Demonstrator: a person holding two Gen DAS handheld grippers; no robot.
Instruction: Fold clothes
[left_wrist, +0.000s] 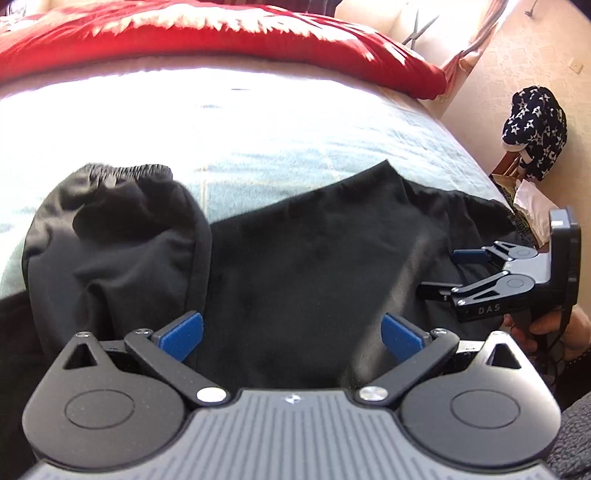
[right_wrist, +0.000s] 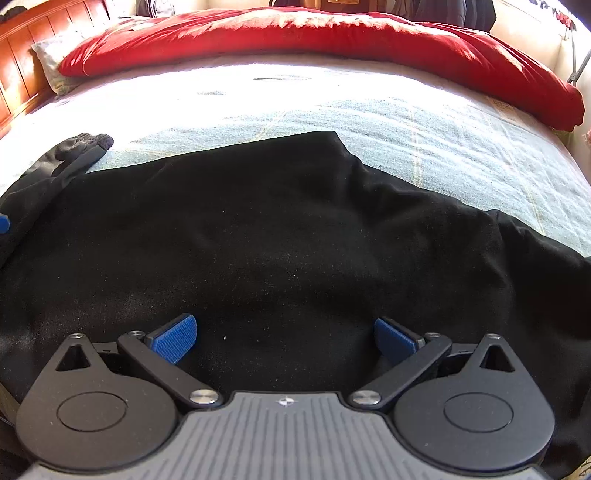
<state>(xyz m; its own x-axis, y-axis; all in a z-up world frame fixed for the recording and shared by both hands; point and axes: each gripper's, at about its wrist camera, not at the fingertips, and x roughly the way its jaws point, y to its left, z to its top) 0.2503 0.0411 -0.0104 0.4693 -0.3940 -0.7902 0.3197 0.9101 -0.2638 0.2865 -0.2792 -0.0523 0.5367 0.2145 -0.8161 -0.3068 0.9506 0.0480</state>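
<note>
A black garment (left_wrist: 295, 251) lies spread on the pale blue bedspread (left_wrist: 258, 129). One part with an elastic band (left_wrist: 125, 173) is folded over on the left. My left gripper (left_wrist: 291, 338) is open and empty, just above the cloth's near part. My right gripper (left_wrist: 448, 271) shows at the right of the left wrist view, jaws apart over the garment's right side. In the right wrist view the right gripper (right_wrist: 284, 339) is open and empty over the black garment (right_wrist: 277, 229). A blue pad of the left gripper (right_wrist: 3, 223) peeks in at the left edge.
A red quilt (right_wrist: 332, 37) lies across the far side of the bed (right_wrist: 369, 107). A wooden headboard (right_wrist: 22, 48) and a pillow (right_wrist: 51, 62) are at the far left. A star-patterned dark cloth (left_wrist: 535, 125) hangs by the wall beyond the bed's right edge.
</note>
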